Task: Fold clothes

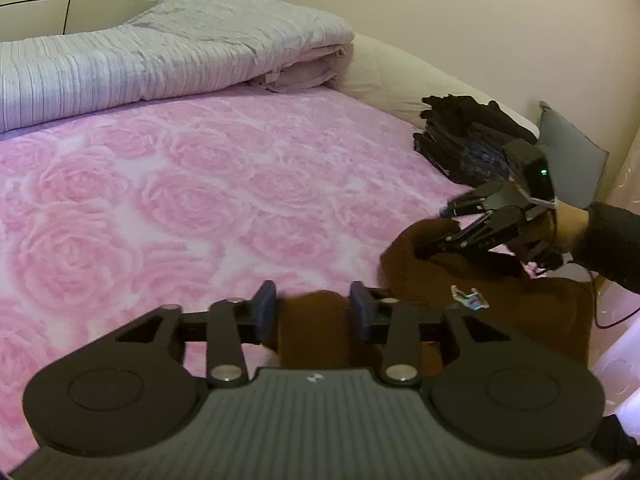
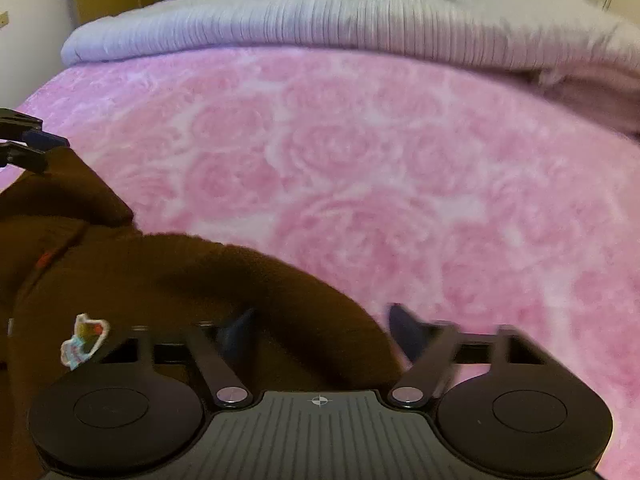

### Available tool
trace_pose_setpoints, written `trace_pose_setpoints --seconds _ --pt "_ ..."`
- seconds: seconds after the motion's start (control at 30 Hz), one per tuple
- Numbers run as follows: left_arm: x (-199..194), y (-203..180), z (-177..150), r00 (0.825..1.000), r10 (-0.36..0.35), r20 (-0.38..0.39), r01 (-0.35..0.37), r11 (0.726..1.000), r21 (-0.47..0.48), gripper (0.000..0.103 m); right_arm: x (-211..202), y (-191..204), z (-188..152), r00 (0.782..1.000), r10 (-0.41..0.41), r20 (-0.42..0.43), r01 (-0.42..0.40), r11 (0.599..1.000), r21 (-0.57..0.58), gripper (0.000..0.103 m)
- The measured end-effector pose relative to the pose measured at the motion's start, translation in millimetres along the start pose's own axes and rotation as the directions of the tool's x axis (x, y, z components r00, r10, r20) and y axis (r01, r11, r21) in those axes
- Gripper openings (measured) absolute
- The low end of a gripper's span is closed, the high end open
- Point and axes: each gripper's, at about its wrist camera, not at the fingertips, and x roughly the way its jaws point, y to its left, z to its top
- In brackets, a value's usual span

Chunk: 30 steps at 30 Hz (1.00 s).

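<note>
Nearest, left claw (image 1: 313, 312): jaws apart, a strip of the brown garment (image 1: 492, 308) lying between the blue pads (image 1: 265, 308). Pads do not appear to press the cloth; loose, not clamped.

Right claw (image 2: 320, 334): jaws apart in its own view, brown fabric bunched between them and reaching the left pad; right pad clear of it. Motion blur here, so whether it pinches is not settled. From the left view the same claw (image 1: 434, 232) angles down into a raised fold of the garment.

Garment sits at the near right corner of the bed, crumpled, on the pink rose-patterned blanket (image 1: 180, 208). Small sewn tag (image 1: 470, 298) on it, white with blue and red marks; no lettering readable. No other writing legible; a small emblem on each claw body, not readable.

Step in hand, as judged: taking hold of the garment to spread it flat before folding. To do it well: each claw should take a single edge layer, not a bunch; the two holds well apart, then pull outward over the open blanket to the left.

Farther right: stack of dark folded clothes (image 1: 460, 140), grey cushion (image 1: 568, 152) beside it. Far edge: rolled lilac ribbed quilt (image 1: 140, 56).
</note>
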Motion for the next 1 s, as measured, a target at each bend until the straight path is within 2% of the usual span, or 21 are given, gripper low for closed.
trace_pose_setpoints --seconds 0.03,0.07,0.13,0.2,0.3,0.4,0.47,0.53,0.57,0.63,0.7,0.73,0.8,0.83,0.9,1.0 --pt "-0.3 6.4 0.3 1.0 -0.002 0.013 0.002 1.0 -0.009 0.047 -10.9 0.0 -4.5 0.999 -0.012 0.03 0.012 1.0 0.003 0.012" --pt "1.2 12.3 1.5 1.0 -0.004 0.025 0.004 1.0 -0.023 0.049 -21.7 0.1 -9.0 0.998 -0.025 0.06 0.024 1.0 0.006 0.006" --pt "7.3 23.4 3.8 0.999 -0.005 0.04 0.008 0.998 -0.058 0.06 -47.4 2.2 -20.5 0.989 -0.063 0.131 0.063 0.998 0.002 0.006" --pt "23.4 28.3 7.2 1.0 -0.005 0.012 0.006 0.997 -0.071 0.063 -73.8 12.2 -38.9 0.969 -0.145 0.202 0.15 0.989 -0.011 0.006" --pt "61.0 15.6 7.2 0.994 -0.025 -0.103 0.026 1.0 0.005 0.063 -90.2 7.9 -67.2 0.945 -0.227 0.237 0.223 0.974 0.044 0.006" --pt "91.7 -2.0 4.0 0.98 -0.025 -0.198 0.042 0.996 0.08 0.062 -91.3 -7.0 -86.7 0.944 -0.238 0.23 0.213 0.969 0.126 0.006" --pt "105.3 -10.9 2.3 0.974 0.008 -0.227 0.017 0.994 0.108 0.056 -93.5 -10.5 -91.8 0.947 -0.221 0.234 0.188 0.97 0.156 0.006" --pt "104.6 -18.7 4.4 0.974 0.019 -0.224 0.006 0.994 0.109 0.009 -95.1 -6.6 -90.4 0.946 -0.216 0.243 0.183 0.972 0.149 0.006" --pt "103.7 -22.6 5.7 0.975 0.024 -0.222 0.001 0.994 0.108 0.007 -96.9 -4.1 -88.6 0.945 -0.213 0.249 0.181 0.973 0.145 0.006" --pt "79.2 -31.9 10.4 0.986 0.054 -0.156 -0.036 0.993 0.116 0.005 -108.6 6.3 -81.0 0.938 -0.205 0.281 0.174 0.976 0.131 0.006" --pt "31.5 -44.4 18.7 0.996 0.078 -0.04 -0.074 0.992 0.101 0.005 -132.5 23.0 -71.2 0.92 -0.191 0.342 0.169 0.981 0.092 0.006" --pt "-1.1 -53.9 23.4 0.996 0.087 0.037 -0.09 0.992 0.09 0.005 -148.4 32.9 -65.9 0.909 -0.18 0.376 0.169 0.984 0.063 0.005" --pt "-67.2 -80.4 30.3 0.979 0.099 0.179 -0.117 0.989 0.093 0.005 -183.6 55.8 -58.3 0.88 -0.158 0.447 0.175 0.985 0.005 0.005" --pt "-104.2 -100.0 32.6 0.961 0.114 0.25 -0.145 0.983 0.11 0.005 -207.3 68.8 -57.0 0.859 -0.147 0.491 0.179 0.984 -0.018 0.005" --pt "-170.6 -140.4 32.2 0.914 0.132 0.384 -0.204 0.967 0.152 0.005 -257.2 95.2 -57.1 0.805 -0.123 0.58 0.187 0.981 -0.051 0.005" --pt "-260.4 -200.1 28.9 0.827 0.151 0.542 -0.301 0.933 0.198 0.003 -324.1 132.9 -61.5 0.711 -0.092 0.697 0.21 0.974 -0.085 0.005"
